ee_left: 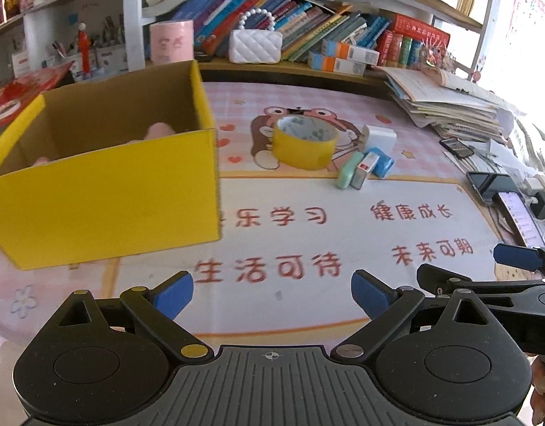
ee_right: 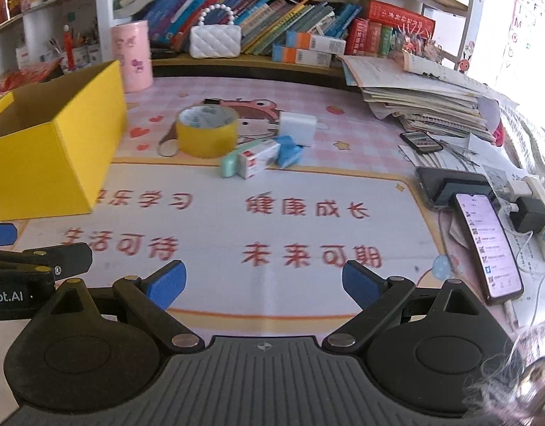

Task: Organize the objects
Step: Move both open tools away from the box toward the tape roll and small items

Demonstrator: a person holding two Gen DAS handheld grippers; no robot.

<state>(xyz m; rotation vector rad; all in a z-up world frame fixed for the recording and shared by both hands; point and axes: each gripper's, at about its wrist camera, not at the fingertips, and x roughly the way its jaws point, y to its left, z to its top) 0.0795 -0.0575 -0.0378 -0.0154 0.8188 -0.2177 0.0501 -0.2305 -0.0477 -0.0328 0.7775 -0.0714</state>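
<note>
On the desk I count one yellow cardboard box [ee_left: 105,191], one roll of yellow tape [ee_left: 304,142], one white block [ee_left: 380,138], and a little huddle of three small items just in front of it: a mint-green eraser [ee_left: 348,170], a small white carton [ee_right: 258,158] and a blue piece [ee_right: 288,151]. Something pink lies inside the box [ee_left: 158,131], though from this angle I cannot make out what it is. Everything sits on a pink cartoon desk mat [ee_right: 272,220] printed with red characters, backed by a low shelf of leaning books [ee_left: 272,17], a white quilted purse [ee_left: 255,46] and a pink canister [ee_right: 132,56]; a stack of papers [ee_right: 421,103] and two phones fill the right side, one phone [ee_right: 487,245] lit. Both claws hang over the near edge of the mat, side by side. The left gripper [ee_left: 272,293] is spread wide with nothing between its blue pads, and the right gripper [ee_right: 263,282] likewise gapes empty. The tape and small items lie well ahead of both claws, the box ahead and to the left.
</note>
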